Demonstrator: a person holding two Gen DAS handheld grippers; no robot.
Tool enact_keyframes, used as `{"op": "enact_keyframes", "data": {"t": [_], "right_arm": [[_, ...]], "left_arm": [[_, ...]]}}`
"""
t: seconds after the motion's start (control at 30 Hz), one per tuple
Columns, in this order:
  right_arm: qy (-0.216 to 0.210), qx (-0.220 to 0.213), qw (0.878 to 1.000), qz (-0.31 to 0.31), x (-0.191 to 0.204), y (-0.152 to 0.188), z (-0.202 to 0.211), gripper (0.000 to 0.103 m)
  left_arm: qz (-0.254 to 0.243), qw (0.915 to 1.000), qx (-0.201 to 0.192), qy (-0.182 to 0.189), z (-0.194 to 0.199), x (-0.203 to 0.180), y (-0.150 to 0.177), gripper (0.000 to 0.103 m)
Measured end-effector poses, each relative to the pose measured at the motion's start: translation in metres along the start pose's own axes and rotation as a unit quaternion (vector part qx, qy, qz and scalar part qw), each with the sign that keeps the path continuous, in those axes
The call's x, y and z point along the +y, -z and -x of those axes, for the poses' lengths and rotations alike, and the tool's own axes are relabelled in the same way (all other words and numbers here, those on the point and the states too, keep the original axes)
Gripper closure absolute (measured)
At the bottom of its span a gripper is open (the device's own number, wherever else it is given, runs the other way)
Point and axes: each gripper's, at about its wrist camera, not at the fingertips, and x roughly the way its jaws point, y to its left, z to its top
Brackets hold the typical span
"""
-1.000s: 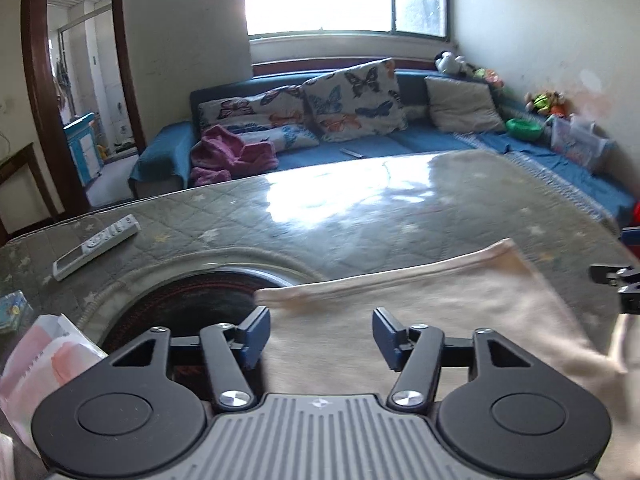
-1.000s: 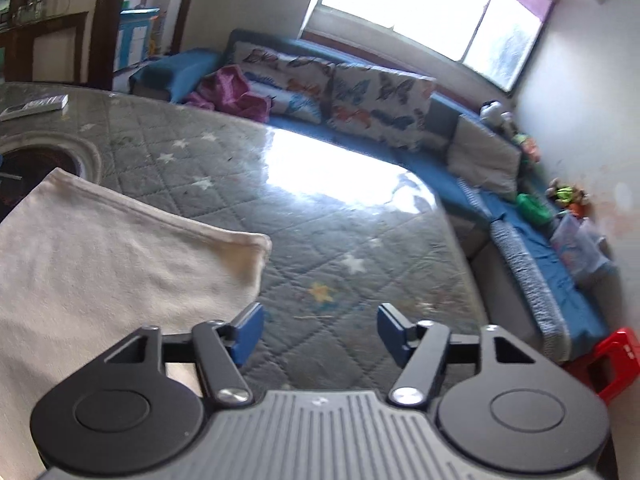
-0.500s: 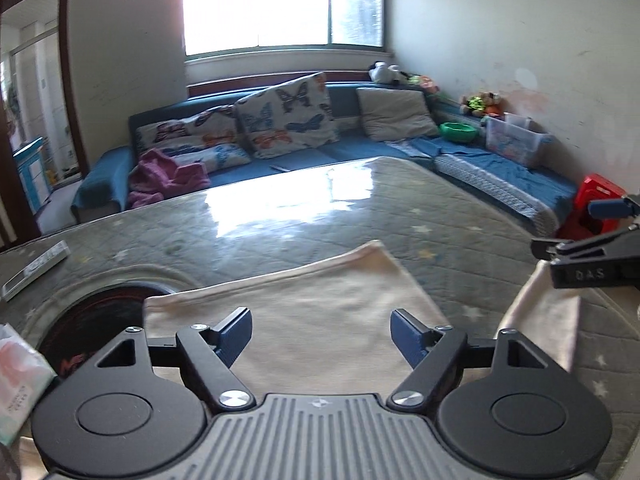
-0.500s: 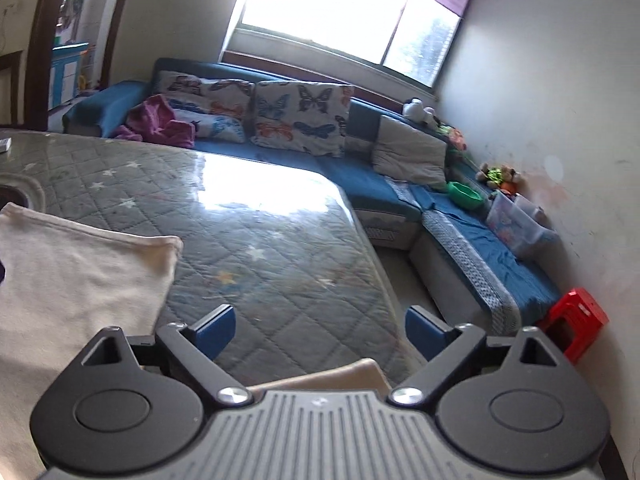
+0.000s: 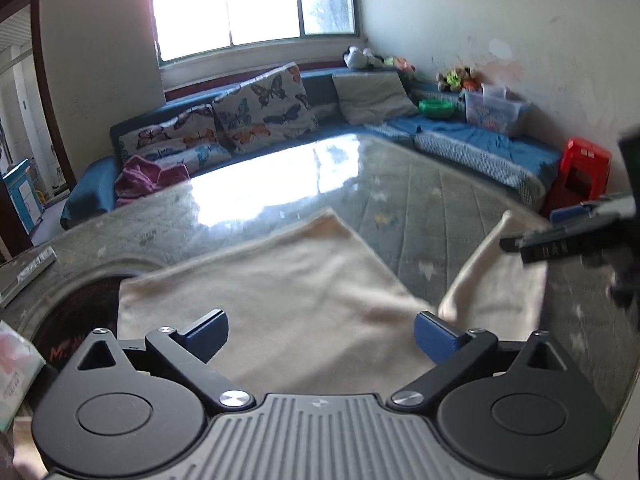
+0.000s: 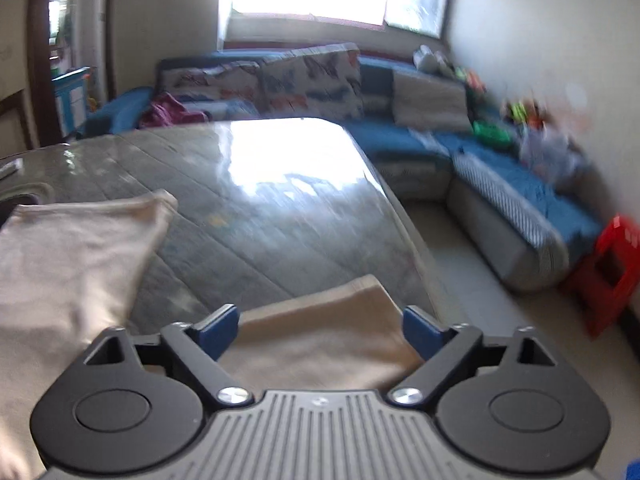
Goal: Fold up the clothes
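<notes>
A cream garment [image 5: 280,280] lies flat on the glass-topped table [image 5: 420,200], with a narrower part [image 5: 500,280] spread to the right. My left gripper [image 5: 322,330] is open just above the garment's near side. My right gripper [image 6: 320,326] is open over the narrower part [image 6: 320,332] near the table's right edge; it also shows at the right of the left wrist view [image 5: 560,240]. The main body of the garment [image 6: 72,264] lies to the left in the right wrist view.
A remote control [image 5: 24,276] and a tissue pack [image 5: 16,372] lie at the table's left. A blue corner sofa [image 5: 480,148] with cushions runs behind and right of the table. A red stool [image 5: 580,176] stands on the floor at the right.
Both grippers have opened wider. The left view has swung right across the garment. The right gripper has moved over the garment's narrower part near the table's right edge.
</notes>
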Motion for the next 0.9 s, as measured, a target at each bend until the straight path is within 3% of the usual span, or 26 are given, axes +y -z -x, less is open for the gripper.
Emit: {"op": "enact_keyframes", "data": {"t": [0.13,0.23,0.4,0.43,0.47,0.53,0.67,0.8,0.9], "right_arm": [[-0.004,0.019,0.999,-0.048,-0.030,0.015,-0.018,0.040],[0.008,0.008,0.997,-0.073,-0.044,0.020,-0.017,0.041],[0.013,0.007,0.997,-0.081,-0.054,0.020,-0.021,0.058],[0.012,0.006,0.997,-0.078,-0.055,0.019,-0.022,0.067],[0.011,0.005,0.997,-0.076,-0.055,0.019,-0.022,0.081],[0.008,0.003,0.997,-0.076,-0.055,0.018,-0.021,0.094],[0.039,-0.018,0.997,-0.058,-0.057,0.017,-0.010,0.095],[0.066,-0.021,0.995,-0.071,-0.075,0.020,0.000,0.096],[0.062,-0.002,0.995,-0.078,-0.081,0.027,-0.010,0.095]], "left_arm": [[-0.022,0.9992,0.022,0.026,0.001,-0.009,0.022,0.004],[-0.046,0.9972,0.023,0.054,0.004,-0.021,0.035,0.005],[-0.080,0.9916,0.034,0.095,0.001,-0.043,0.051,0.024],[-0.083,0.9908,0.035,0.101,0.001,-0.046,0.054,0.026],[-0.083,0.9900,0.038,0.107,0.000,-0.047,0.055,0.031],[-0.082,0.9882,0.045,0.122,-0.001,-0.049,0.058,0.044],[-0.080,0.9840,0.046,0.152,0.001,-0.051,0.057,0.060],[-0.091,0.9800,0.041,0.172,0.001,-0.059,0.063,0.058],[-0.093,0.9789,0.036,0.178,0.002,-0.061,0.063,0.058]]}}
